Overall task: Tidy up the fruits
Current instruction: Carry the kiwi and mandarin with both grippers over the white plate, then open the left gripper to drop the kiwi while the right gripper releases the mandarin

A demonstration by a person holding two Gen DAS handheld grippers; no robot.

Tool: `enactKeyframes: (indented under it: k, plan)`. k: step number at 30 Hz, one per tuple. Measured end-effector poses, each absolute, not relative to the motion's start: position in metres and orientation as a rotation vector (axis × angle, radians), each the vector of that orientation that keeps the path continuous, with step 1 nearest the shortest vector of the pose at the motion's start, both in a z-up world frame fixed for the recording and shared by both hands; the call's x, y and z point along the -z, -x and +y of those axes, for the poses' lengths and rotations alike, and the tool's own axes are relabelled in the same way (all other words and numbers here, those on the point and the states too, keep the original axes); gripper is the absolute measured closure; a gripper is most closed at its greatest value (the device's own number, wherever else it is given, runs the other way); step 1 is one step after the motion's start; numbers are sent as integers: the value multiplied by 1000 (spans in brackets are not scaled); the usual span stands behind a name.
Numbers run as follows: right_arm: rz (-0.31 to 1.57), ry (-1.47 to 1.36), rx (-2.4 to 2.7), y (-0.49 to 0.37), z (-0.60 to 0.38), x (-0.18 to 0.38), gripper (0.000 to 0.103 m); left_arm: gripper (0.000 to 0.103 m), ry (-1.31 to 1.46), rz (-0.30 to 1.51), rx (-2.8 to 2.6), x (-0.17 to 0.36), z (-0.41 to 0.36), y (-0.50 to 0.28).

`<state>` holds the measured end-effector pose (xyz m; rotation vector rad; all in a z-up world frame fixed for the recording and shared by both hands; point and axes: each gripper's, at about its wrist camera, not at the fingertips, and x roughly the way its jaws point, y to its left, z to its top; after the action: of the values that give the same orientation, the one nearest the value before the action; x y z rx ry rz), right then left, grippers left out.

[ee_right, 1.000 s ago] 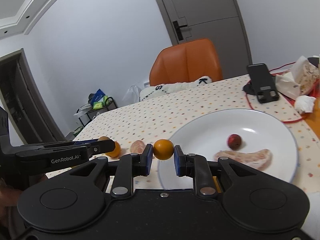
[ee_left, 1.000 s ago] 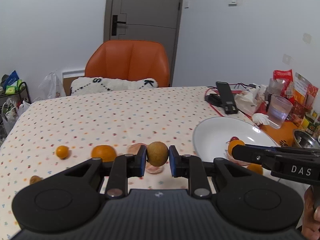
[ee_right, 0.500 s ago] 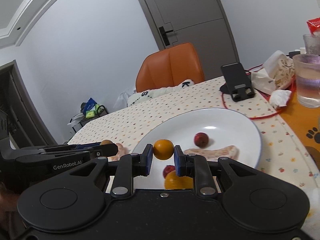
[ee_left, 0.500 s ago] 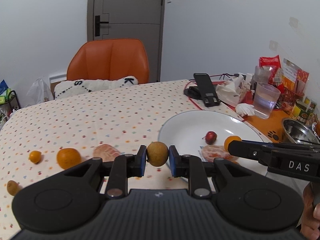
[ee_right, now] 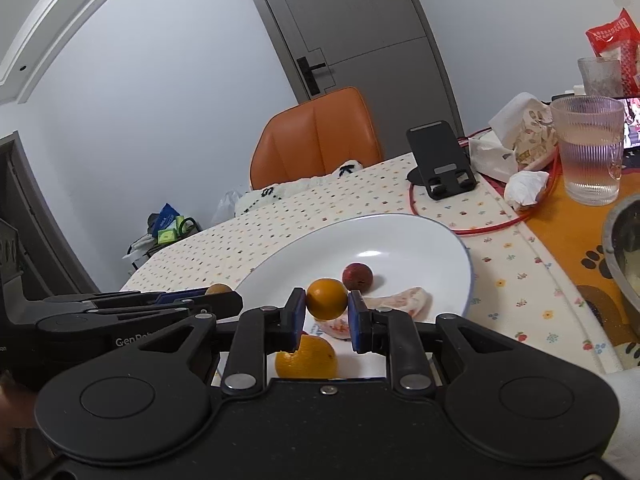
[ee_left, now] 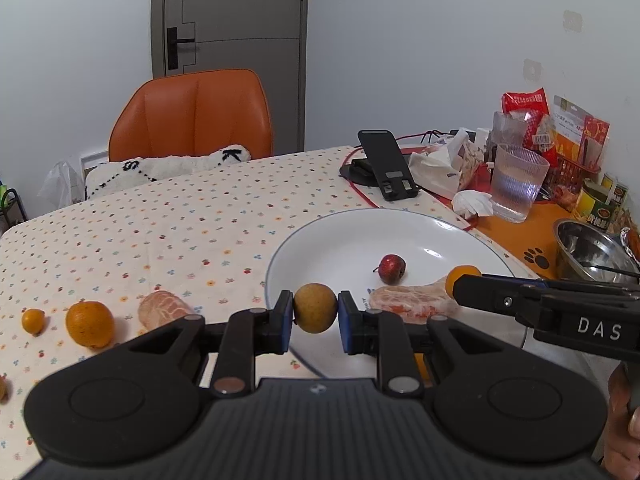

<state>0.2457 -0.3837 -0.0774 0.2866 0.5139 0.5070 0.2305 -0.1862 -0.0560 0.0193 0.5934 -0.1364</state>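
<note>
My left claw (ee_left: 315, 315): clamped on brown fruit (ee_left: 315, 308), frame centre.
My right claw (ee_right: 327, 306): clamped on small orange (ee_right: 327, 298), above white plate (ee_right: 420, 240).

Plain pale walls (ee_left: 420, 60) close the room in, lit evenly with no hard shadows. A grey door (ee_left: 232, 52) with a black handle (ee_left: 176, 46) stands shut behind an orange chair (ee_left: 192, 114), which is pushed up to the far edge of the worktop (ee_left: 140, 216) with its dotted cloth. A white cushion (ee_left: 160, 170) with black letters lies on the chair's seat. Far left, a wire rack (ee_right: 168, 228) holds bags. A white ceiling moulding (ee_right: 68, 20) curves overhead.
</note>
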Motion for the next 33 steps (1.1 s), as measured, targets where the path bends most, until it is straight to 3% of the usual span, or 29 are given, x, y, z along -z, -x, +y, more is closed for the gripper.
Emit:
enactKeyframes:
  k: [15, 22, 24, 26, 28, 33]
  plan:
    - [514, -304, -512, -249, -377, 80, 82, 75, -25, 607, 80, 52, -175, -230]
    - [507, -300, -515, -248, -367, 75, 82, 62, -20, 606, 36, 47, -155, -220]
    - [505, -298, -499, -248, -365, 74, 77, 56, -21, 599, 25, 46, -150, -216]
    - [493, -270, -480, -245, -362, 71, 63, 55, -16, 596, 15, 44, -145, -213]
    - [477, -257, -495, -241, -358, 68, 56, 55, -10, 599, 8, 43, -139, -210]
    - [489, -261, -515, -239, -349, 66, 55, 55, 12, 604, -15, 41, -125, -205]
